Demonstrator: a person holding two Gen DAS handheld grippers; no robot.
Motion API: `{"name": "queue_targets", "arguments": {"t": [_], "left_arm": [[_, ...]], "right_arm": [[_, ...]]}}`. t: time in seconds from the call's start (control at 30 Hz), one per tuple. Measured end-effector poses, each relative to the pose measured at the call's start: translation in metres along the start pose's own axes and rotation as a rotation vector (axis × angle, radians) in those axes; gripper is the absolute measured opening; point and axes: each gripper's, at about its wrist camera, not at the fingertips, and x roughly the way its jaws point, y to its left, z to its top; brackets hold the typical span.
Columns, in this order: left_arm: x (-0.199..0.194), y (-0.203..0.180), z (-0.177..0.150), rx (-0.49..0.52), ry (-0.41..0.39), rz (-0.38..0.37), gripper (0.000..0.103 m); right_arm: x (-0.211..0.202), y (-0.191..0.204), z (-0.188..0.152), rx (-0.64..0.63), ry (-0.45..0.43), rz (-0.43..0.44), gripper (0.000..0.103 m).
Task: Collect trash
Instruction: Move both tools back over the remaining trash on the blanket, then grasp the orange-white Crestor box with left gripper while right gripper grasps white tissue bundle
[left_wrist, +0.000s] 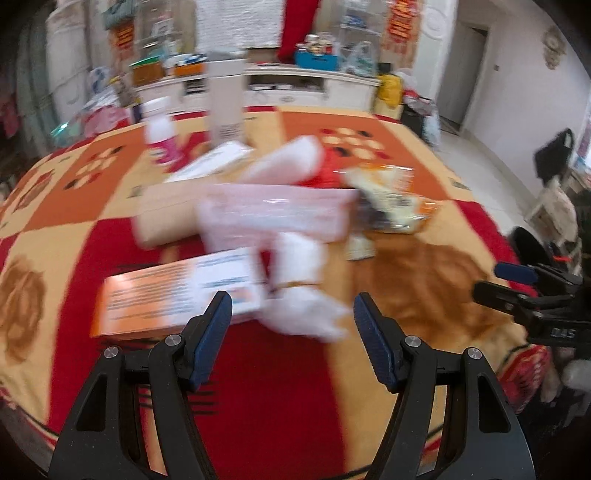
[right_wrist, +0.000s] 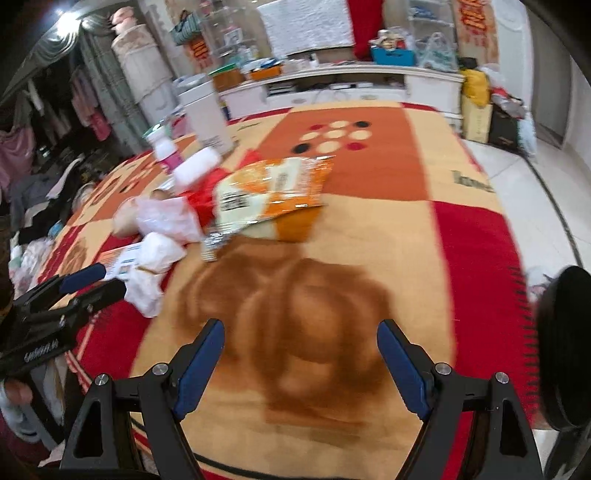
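Observation:
A pile of trash lies on a table covered by a red, orange and tan blanket (left_wrist: 280, 387). It holds crumpled white paper (left_wrist: 303, 295), an orange and white box (left_wrist: 173, 299), a pink plastic bag (left_wrist: 273, 210) and an orange snack wrapper (left_wrist: 391, 199), also in the right wrist view (right_wrist: 273, 188). My left gripper (left_wrist: 291, 314) is open and empty, just short of the white paper. My right gripper (right_wrist: 301, 339) is open and empty above bare blanket (right_wrist: 369, 266), right of the pile. Each gripper shows in the other's view, the right (left_wrist: 517, 284) and the left (right_wrist: 85, 280).
A pink and white bottle (left_wrist: 160, 133) and a tall white carton (left_wrist: 225, 103) stand behind the pile. A brown cardboard box (left_wrist: 166, 214) lies at its left. A white cabinet (right_wrist: 369, 85) with clutter stands beyond the table. A dark round object (right_wrist: 565, 347) sits at the right edge.

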Motion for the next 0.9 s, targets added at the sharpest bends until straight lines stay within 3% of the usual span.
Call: {"name": "queue_targets", "arguments": {"t": [0.27, 0.37, 0.47, 0.6, 0.67, 0.73, 0.9], "left_arm": [[0.013, 0.111, 0.018, -0.176, 0.005, 0.14, 0.068], [0.026, 0.141, 0.026, -0.22, 0.018, 0.16, 0.068], [0.046, 0.161, 0.032, -0.234, 0.066, 0.129, 0.068], [0.058, 0.161, 0.023, -0.227, 0.139, 0.046, 0.067], [0.054, 0.154, 0.016, -0.206, 0.16, 0.0, 0.067], [0.046, 0.147, 0.007, -0.183, 0.171, -0.024, 0.067], [0.027, 0.142, -0.011, -0.182, 0.213, -0.133, 0.067]], "right_arm": [[0.03, 0.061, 0.018, -0.074, 0.036, 0.106, 0.083], [0.041, 0.082, 0.021, -0.092, 0.057, 0.151, 0.083], [0.055, 0.105, 0.023, -0.124, 0.079, 0.192, 0.083], [0.07, 0.12, 0.024, -0.141, 0.106, 0.232, 0.082], [0.077, 0.123, 0.024, -0.139, 0.123, 0.256, 0.072], [0.084, 0.124, 0.024, -0.149, 0.129, 0.274, 0.046], [0.074, 0.112, 0.025, -0.164, 0.107, 0.241, 0.036]]}}
